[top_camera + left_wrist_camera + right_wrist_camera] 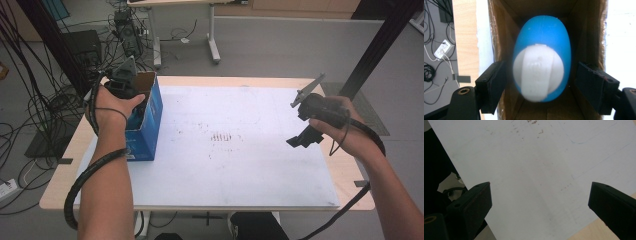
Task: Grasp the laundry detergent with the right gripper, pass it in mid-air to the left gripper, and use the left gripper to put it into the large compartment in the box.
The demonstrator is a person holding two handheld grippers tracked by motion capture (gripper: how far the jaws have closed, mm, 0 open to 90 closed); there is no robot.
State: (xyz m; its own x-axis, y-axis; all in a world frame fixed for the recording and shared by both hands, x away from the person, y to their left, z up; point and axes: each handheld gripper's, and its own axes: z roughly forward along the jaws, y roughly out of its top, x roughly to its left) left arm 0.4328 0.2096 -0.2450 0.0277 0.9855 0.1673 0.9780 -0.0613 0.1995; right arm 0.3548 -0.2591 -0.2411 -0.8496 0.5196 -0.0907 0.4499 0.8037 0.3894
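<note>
In the left gripper view, the left gripper (pixel 541 86) rose from the bottom of the frame, its black jaws standing apart with gaps on both sides of a smooth blue plastic egg-shaped object with a white ribbed cap (pixel 541 58). The egg sat at the centre of the frame, unpressed, inside the brown cardboard box with blue outer walls (pixel 496 37). In the high view, that box stood at the middle left of the white tabletop sheet (pixel 240 150). The right gripper (pixel 300 140) hovered at the middle right, jaws wide apart and holding nothing. Judged from this, the freed egg could roll or tip within the box, and a jaw could snag the cardboard wall on lifting out.
</note>
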